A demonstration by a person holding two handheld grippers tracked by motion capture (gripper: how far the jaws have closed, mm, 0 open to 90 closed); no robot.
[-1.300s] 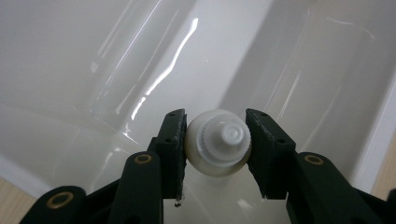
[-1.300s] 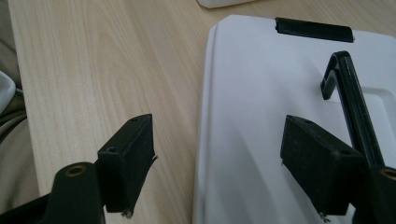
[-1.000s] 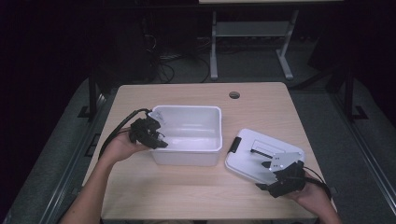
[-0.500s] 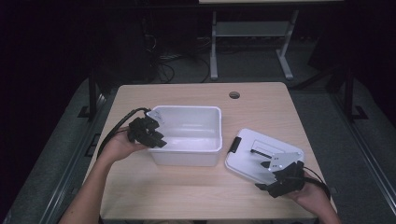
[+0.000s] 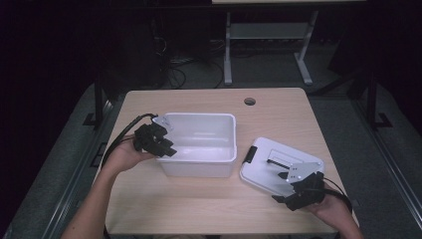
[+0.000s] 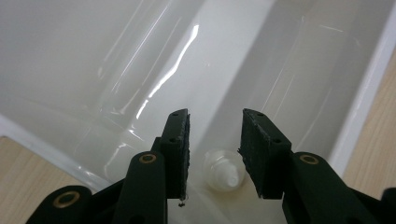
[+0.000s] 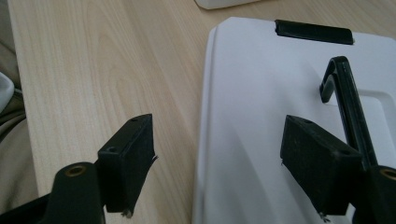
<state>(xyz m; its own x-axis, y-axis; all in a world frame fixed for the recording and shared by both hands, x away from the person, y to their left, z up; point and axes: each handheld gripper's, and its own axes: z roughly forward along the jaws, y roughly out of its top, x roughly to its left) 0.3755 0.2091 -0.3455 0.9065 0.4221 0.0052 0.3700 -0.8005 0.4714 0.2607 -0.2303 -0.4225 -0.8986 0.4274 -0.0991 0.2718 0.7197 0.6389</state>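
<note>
Two grippers are in your hands, one at each of the white pieces on the table (image 5: 199,204). Your left gripper (image 5: 166,148) sits at the left rim of the open white bin (image 5: 199,115), which stands near the middle of the table with its opening up. In the left gripper view the jaws reach over that rim and point down into the bin's glossy inside. They are drawn in close, with only a narrow gap between the pads (image 6: 180,140). Low in that gap lies a small whitish round piece (image 6: 223,170); you cannot tell from this angle whether the pads press on it or merely flank it. Your right gripper (image 5: 279,188) is at the near end of the white lid (image 5: 271,159), which lies flat on the table just to the right of the bin and apart from it, turned at a slant. Its jaws are spread wide. In the right gripper view they straddle the lid's long edge, one jaw over bare wood and the other over the lid's top, close beside the black handle (image 7: 348,102). No pad touches the lid there. At the lid's far end you see a black latch (image 7: 313,31).
</note>
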